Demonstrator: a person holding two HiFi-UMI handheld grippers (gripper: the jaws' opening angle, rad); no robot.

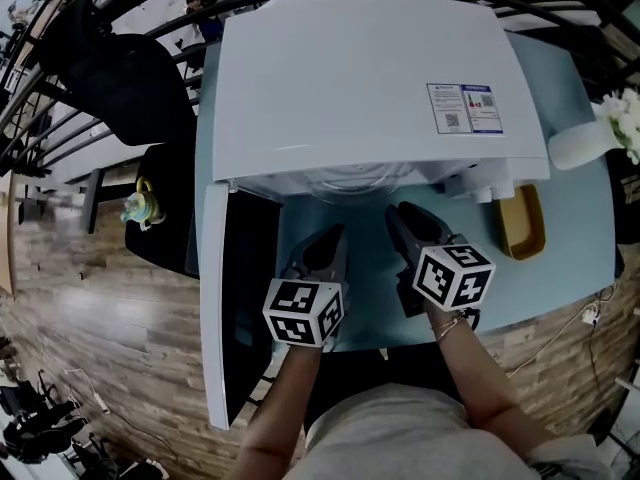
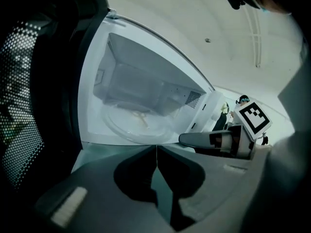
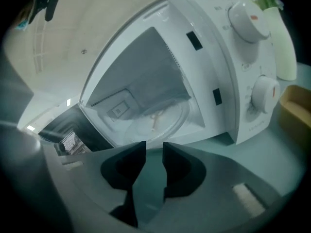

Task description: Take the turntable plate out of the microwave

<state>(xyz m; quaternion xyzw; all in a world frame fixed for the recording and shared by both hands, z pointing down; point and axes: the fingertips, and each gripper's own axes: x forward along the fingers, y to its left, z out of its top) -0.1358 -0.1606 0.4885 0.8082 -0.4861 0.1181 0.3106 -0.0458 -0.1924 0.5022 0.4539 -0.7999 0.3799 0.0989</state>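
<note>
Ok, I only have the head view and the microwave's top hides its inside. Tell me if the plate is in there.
Observer: Yes. The plate lies flat on the floor of the microwave, door open.
Operator: Now report each grip, right first.
Observer: Right gripper: fingers apart, nothing between them.
Operator: And the other.
Observer: Left gripper: fingers together, empty.
</note>
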